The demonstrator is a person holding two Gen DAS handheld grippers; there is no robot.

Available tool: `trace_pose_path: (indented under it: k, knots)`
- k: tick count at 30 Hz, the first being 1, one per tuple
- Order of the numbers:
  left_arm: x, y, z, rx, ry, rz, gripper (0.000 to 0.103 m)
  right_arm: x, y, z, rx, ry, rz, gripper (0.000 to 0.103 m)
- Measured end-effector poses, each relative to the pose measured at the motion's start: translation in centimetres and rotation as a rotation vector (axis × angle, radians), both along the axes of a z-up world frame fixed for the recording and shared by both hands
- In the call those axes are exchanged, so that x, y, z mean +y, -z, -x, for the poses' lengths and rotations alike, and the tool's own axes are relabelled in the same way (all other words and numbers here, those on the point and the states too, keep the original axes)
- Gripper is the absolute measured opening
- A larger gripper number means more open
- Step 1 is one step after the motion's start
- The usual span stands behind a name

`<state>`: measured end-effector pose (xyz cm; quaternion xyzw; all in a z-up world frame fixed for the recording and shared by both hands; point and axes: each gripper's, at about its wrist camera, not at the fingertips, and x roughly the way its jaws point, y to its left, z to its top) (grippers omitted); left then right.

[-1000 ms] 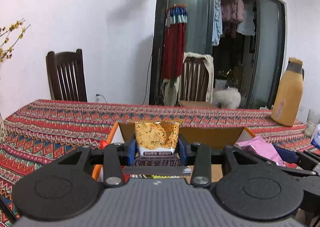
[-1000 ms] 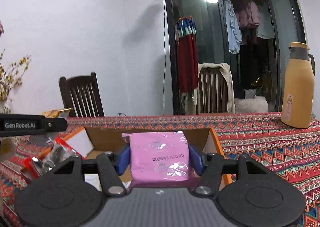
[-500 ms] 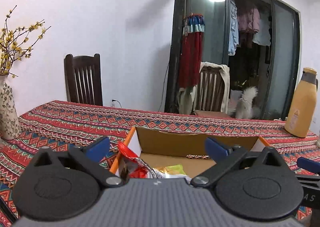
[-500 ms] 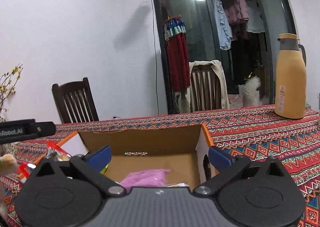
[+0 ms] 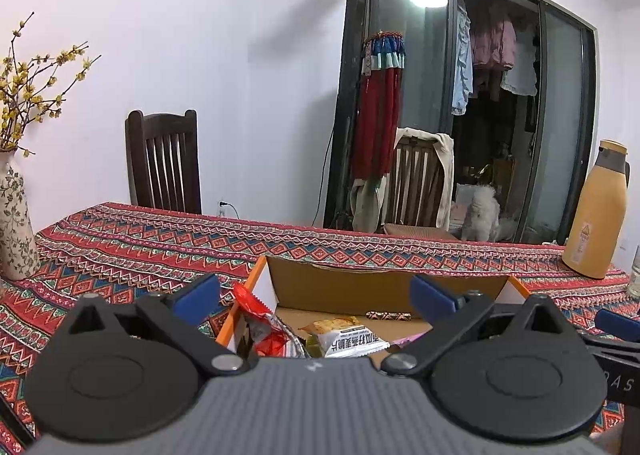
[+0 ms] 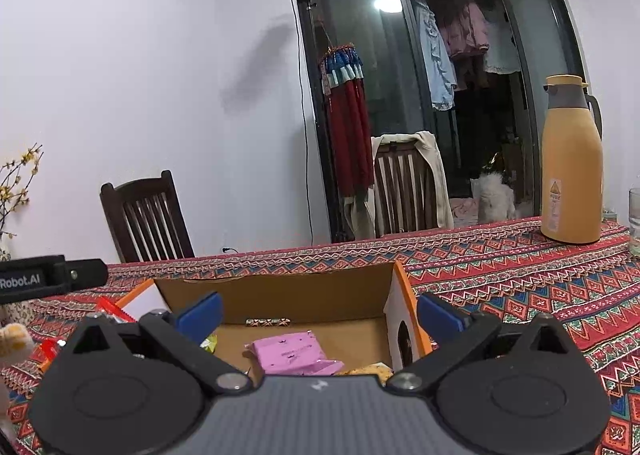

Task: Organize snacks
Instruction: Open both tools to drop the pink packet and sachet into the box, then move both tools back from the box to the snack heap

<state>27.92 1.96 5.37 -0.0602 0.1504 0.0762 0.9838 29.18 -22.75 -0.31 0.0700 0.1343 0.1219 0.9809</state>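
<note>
Patterned tablecloth [image 5: 140,251], cardboard box [image 6: 280,291] centred. Both packets released: left gripper [image 5: 316,295] and right gripper [image 6: 320,313] just opened wide, empty. Cracker packet [image 5: 344,337] and pink packet [image 6: 294,351] now lie boxed.

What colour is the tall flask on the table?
Mustard yellow flask with a grey collar, clearest in the right wrist view.

One cardboard box [image 5: 384,287], one pink packet [image 6: 290,353], one cracker packet [image 5: 344,337], one red wrapper [image 5: 256,319], two wooden chairs [image 5: 164,163], one yellow flask [image 6: 570,163], one vase [image 5: 14,223], one white dog [image 5: 482,213]
</note>
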Motion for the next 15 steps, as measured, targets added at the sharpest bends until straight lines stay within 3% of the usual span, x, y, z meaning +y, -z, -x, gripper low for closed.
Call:
trace_pose_path:
  k: [7, 15]
  knots:
    - [0.0, -1.5, 1.4, -0.028, 0.032, 0.023, 0.103, -0.1, -1.2, 1.1, -0.037, 0.004, 0.002, 0.103]
    - [0.5, -4.1, 4.5, -0.037, 0.094, 0.069, 0.103, -0.7, -4.1, 5.5, -0.101, -0.019, 0.014, 0.103]
